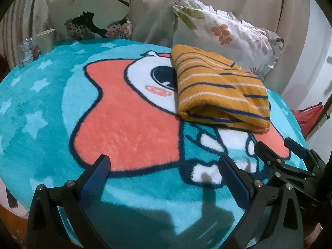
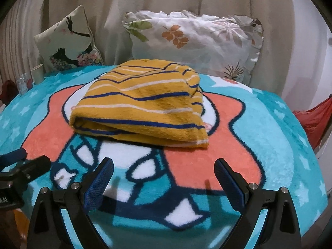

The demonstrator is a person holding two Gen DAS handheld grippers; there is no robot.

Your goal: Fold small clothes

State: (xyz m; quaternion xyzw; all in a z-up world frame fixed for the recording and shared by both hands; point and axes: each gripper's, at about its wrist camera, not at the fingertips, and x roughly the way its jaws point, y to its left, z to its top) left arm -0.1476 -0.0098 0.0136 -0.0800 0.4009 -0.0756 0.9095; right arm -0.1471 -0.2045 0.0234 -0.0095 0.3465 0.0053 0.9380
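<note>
A mustard-yellow garment with blue and white stripes [image 1: 220, 89] [image 2: 143, 101] lies folded into a thick bundle on the teal cartoon blanket [image 1: 51, 108] [image 2: 269, 128]. My left gripper [image 1: 164, 168] hovers open over the blanket, near and to the left of the bundle, holding nothing. My right gripper [image 2: 164, 170] is open too, just in front of the bundle's folded edge, empty. In the left wrist view the right gripper [image 1: 274, 147] shows at the right edge. The left gripper [image 2: 33, 157] appears at the left edge of the right wrist view.
Two cushions lean at the back: one with a dancer print [image 1: 91, 10] [image 2: 68, 41], one white with leaves [image 1: 226, 33] [image 2: 197, 41]. A paper cup [image 1: 45, 40] [image 2: 37, 72] and a glass jar [image 1: 27, 50] [image 2: 23, 83] stand at the far left. Red cloth [image 2: 315, 120] hangs beyond the right edge.
</note>
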